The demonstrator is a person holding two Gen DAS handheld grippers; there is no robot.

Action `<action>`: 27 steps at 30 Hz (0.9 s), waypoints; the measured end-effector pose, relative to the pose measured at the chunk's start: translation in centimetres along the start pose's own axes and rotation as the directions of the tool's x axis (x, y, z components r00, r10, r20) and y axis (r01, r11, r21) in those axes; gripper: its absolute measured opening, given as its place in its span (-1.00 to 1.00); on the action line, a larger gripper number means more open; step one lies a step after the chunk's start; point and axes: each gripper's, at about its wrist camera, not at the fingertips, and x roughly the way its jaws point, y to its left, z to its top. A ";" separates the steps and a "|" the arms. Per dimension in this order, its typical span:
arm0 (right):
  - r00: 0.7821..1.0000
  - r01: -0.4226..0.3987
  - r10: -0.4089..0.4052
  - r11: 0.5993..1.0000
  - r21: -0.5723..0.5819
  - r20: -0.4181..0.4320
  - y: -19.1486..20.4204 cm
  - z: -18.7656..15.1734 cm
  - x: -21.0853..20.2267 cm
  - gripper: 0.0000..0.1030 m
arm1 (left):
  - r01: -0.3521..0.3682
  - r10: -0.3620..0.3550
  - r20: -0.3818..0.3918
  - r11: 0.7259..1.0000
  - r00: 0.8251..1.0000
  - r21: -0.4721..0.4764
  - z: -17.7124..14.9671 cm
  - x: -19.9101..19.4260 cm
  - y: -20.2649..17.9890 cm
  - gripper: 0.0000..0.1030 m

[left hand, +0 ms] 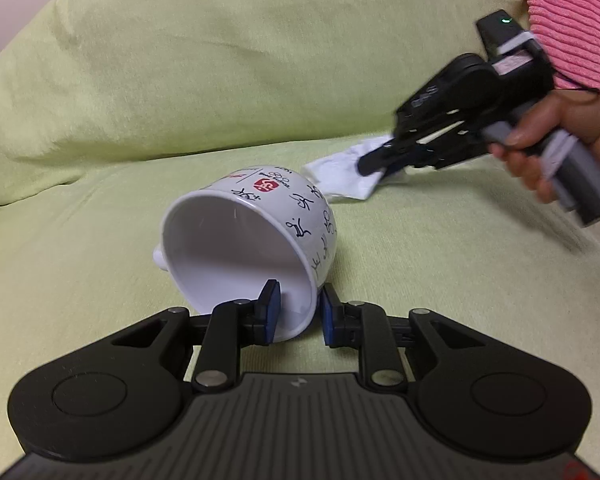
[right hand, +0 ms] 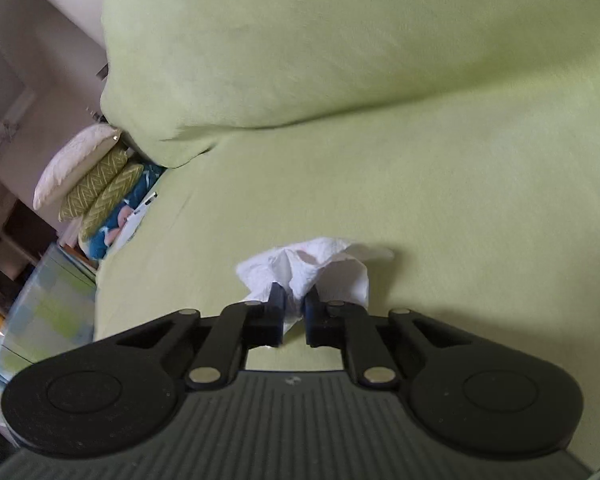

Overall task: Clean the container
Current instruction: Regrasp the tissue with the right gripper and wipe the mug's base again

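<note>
A white mug (left hand: 256, 224) with black figures and a red logo lies on its side on the green sofa cover (left hand: 100, 240), its mouth towards me and its handle on the left. My left gripper (left hand: 300, 300) is shut on the mug's lower rim, with one pad inside and one outside. Behind it to the right, a hand (left hand: 560, 132) holds my right gripper (left hand: 374, 164) over a crumpled white tissue (left hand: 340, 176). In the right wrist view that gripper (right hand: 296, 300) is shut on the tissue (right hand: 324, 264), which bunches up between the fingers.
A green back cushion (left hand: 240, 60) rises behind the seat. Pink ribbed cloth (left hand: 572, 20) hangs at the top right. Patterned pillows (right hand: 96, 184) are stacked at the sofa's left end, where the seat drops off to the floor (right hand: 48, 312).
</note>
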 end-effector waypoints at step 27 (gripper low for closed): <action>0.942 -0.244 0.065 0.807 -0.537 -0.330 10.1 1.5 4.4 -0.84 | -0.035 0.035 -0.001 0.997 0.999 0.075 0.1 1.6 -2.1 -0.54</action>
